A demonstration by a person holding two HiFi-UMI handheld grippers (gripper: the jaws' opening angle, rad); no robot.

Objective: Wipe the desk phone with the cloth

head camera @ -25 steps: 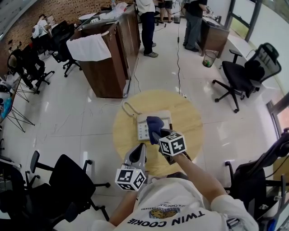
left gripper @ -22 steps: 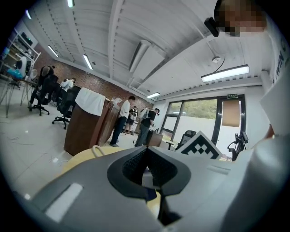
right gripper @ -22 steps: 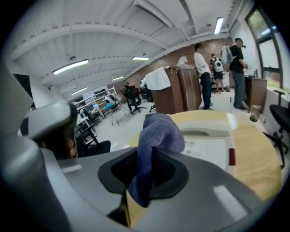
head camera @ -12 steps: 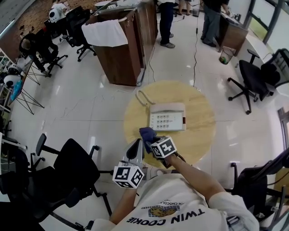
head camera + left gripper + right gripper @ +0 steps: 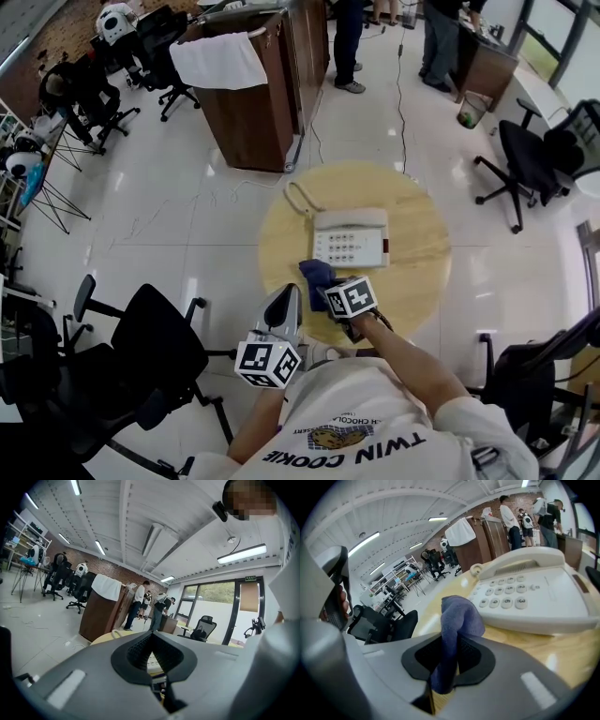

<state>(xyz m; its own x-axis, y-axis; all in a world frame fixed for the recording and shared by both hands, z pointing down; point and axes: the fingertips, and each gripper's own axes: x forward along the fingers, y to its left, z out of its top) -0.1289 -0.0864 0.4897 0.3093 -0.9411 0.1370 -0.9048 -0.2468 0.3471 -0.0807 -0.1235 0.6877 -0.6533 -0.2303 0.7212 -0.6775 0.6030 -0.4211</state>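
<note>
1. The room is an open office with a white tiled floor (image 5: 169,216), black chairs (image 5: 155,352) and a wooden counter (image 5: 258,103). In front of you stands a round wooden table (image 5: 422,281).
2. The phone (image 5: 350,237) lies near the middle of the table, with the handset (image 5: 352,219) on its far side and the keypad (image 5: 337,247) toward you.
3. What changed: a second ago your right gripper (image 5: 326,284) held the cloth (image 5: 316,273) on top of the phone. Half a second ago it was already drawn back toward you, and now it stays there — the cloth is off the phone.
4. My reading is that one wiping stroke is finished, or you are pausing between strokes. I cannot judge from here whether the phone is clean.
5. The right gripper's jaws are closed on the cloth, and a fold of it sticks out past the tips.
6. From this gripper the phone is just ahead and a little to the right — near, but not touching the cloth.
7. The left gripper (image 5: 286,302) is closed with nothing between its jaws. It is held at the near edge of the table, apart from the phone.
8. For another stroke you probably need only a short push forward onto the keypad.
</note>
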